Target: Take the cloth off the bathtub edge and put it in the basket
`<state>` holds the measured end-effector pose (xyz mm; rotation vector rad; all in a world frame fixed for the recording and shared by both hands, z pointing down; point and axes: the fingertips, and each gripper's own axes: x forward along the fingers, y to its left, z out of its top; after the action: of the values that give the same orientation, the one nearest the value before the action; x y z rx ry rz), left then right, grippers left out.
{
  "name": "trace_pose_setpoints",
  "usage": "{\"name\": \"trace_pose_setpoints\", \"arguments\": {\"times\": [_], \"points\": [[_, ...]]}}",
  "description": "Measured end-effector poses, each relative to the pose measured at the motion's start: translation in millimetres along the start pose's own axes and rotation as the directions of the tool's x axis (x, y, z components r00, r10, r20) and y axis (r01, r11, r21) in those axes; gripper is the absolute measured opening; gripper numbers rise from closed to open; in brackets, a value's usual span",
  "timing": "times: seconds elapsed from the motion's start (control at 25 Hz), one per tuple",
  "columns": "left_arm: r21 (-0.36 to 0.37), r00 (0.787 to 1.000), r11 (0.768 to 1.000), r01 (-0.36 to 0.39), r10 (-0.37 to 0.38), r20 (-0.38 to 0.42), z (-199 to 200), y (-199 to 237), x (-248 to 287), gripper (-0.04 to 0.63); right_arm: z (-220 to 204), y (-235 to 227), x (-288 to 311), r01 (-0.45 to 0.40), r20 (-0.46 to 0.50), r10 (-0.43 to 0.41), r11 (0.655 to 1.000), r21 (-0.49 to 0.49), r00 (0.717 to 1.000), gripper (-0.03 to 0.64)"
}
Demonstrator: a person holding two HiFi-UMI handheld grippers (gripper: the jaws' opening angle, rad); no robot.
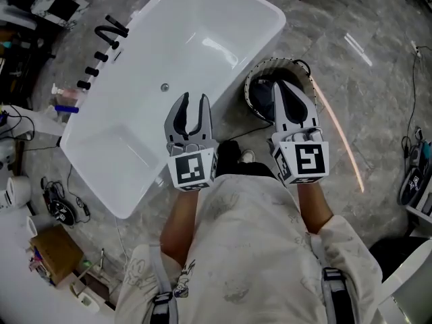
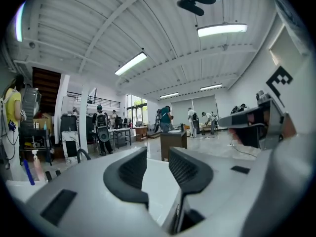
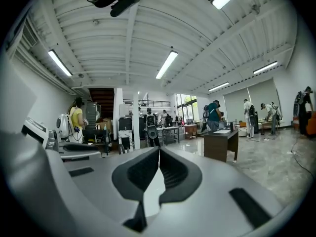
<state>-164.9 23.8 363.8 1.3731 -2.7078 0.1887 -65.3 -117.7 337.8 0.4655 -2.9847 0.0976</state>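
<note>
White bathtub (image 1: 182, 59) sits at an angle on the floor. The round basket (image 1: 255, 73) is just beside its corner. I see something dark inside, probably the cloth (image 1: 260, 97), half hidden from me.

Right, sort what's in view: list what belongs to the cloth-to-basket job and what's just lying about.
Job: bathtub; basket; dark bundle inside it, probably the cloth; left gripper, jaws apart, empty; right gripper, jaws together.
Lying about: black tap fittings; cardboard box; cable tangle on the floor.
</note>
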Motion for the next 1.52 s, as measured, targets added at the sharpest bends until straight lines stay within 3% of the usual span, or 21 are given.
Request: {"name": "trace_pose_setpoints", "arguments": {"times": [0.28, 0.48, 0.8, 1.24, 1.52], "points": [[0.019, 0.991, 0.999, -0.026, 0.024, 0.129, 38.0, 28.2, -29.8, 0.130, 25.4, 46.7, 7.5, -0.066, 0.091, 0.074, 0.994, -0.085, 0.993, -0.011], [0.015, 0.984, 0.999, -0.045, 0.042, 0.171, 45.7, 40.0, -47.5, 0.130, 25.8, 60.5, 2.5, -0.062, 0.105, 0.073, 0.992, -0.107, 0.992, -0.009], [-0.002, 0.988, 1.000, -0.011, 0.012, 0.154, 44.0, 34.7, -45.0, 0.112, 28.2, 52.0, -11.1, -0.023, 0.108, 0.035, 0.993, -0.112, 0.994, -0.011], [0.013, 0.990, 0.999, 0.042, -0.043, 0.132, 40.2, 2.6, -29.5, 0.003, 19.6, 29.1, -27.9, 0.025, 0.098, -0.016, 0.996, -0.090, 0.995, -0.009], [0.029, 0.990, 0.997, 0.073, -0.076, 0.122, 40.7, -16.6, -21.6, 0.003, 17.7, 10.2, -37.0, 0.065, 0.106, -0.057, 0.995, -0.075, 0.993, -0.011]]}}
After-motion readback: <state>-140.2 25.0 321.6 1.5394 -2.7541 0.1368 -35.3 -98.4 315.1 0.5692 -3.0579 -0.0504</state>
